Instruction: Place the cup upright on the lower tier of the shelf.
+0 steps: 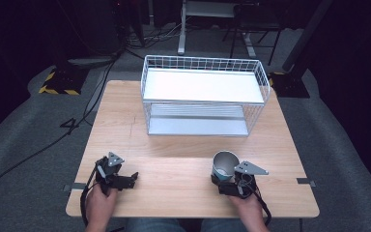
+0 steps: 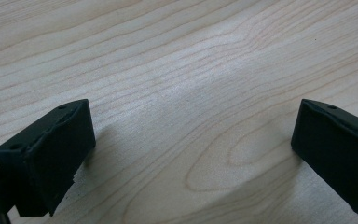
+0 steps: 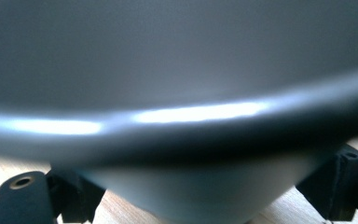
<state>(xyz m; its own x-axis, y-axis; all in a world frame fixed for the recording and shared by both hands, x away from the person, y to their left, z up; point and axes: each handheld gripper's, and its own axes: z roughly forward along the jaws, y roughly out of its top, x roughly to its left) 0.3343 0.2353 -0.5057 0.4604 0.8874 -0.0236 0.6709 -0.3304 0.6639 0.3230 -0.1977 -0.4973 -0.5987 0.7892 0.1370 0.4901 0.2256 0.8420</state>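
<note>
The grasp is in hand: the right gripper has its jaws around the base of the upright grey cup, at five o'clock on the wooden table; whether the pads press yet, I cannot tell. The left gripper rests released at seven o'clock. Next, I judge, comes a firm squeeze and lift toward the white wire shelf rack at twelve.

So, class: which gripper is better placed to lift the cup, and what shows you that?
Right. The right gripper has the cup between its jaws, low on its wall. The left gripper sits apart over bare table, jaws open on nothing.
</note>
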